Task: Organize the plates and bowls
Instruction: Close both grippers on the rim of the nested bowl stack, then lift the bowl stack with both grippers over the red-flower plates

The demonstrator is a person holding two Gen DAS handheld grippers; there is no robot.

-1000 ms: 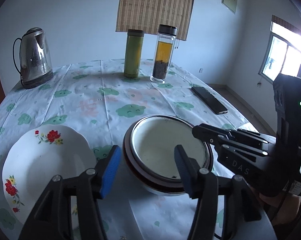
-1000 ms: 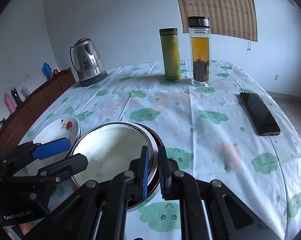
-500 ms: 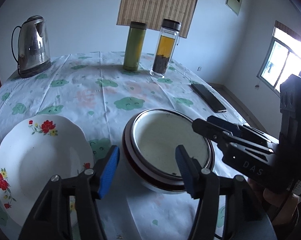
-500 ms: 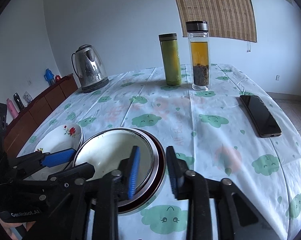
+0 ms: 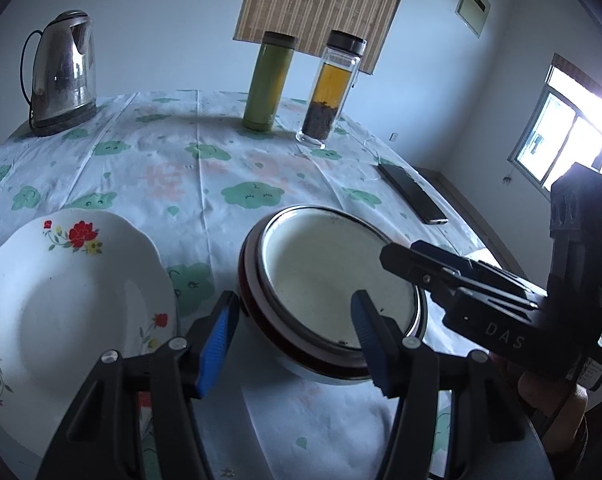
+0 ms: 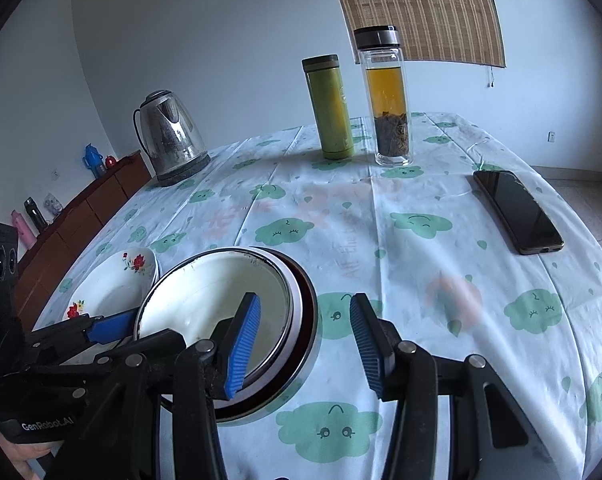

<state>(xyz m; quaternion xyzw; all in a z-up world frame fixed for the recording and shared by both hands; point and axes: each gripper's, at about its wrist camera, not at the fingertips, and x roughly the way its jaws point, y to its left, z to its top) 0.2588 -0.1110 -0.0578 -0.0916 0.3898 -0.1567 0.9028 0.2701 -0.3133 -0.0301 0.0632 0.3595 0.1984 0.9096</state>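
**White cloth, two bowls nested, one plate apart**

White plastic tablecloth (image 6: 441,280) printed with green smiling clouds and faint pink patches covers the table. Walls are pale. A bamboo blind (image 5: 321,8) hangs beyond the far edge; a bright window (image 5: 573,136) shows in the left wrist view, a brown sideboard (image 6: 81,216) in the right.

Legible writing: "DAS" on the right gripper (image 5: 405,258) body as the left camera sees it; "GenRobot.AI" on the left gripper (image 6: 113,328) body in the right wrist view.

Counts: 1 floral plate (image 5: 61,292), 2 nested bowls (image 5: 337,280) (white enamel inside a dark red-rimmed one), 1 steel kettle (image 5: 61,76), 1 green flask (image 5: 269,80), 1 glass tea bottle (image 5: 333,88), 1 black phone (image 5: 413,194).

Left gripper: jaws apart, nothing clamped. The bowls' near rim sits between and just ahead of the pads; the plate lies outside the left pad.

Right gripper: jaws opening. The bowls' right-hand rim lies between the pads, which do not press it. Phone, flask and bottle are well ahead.
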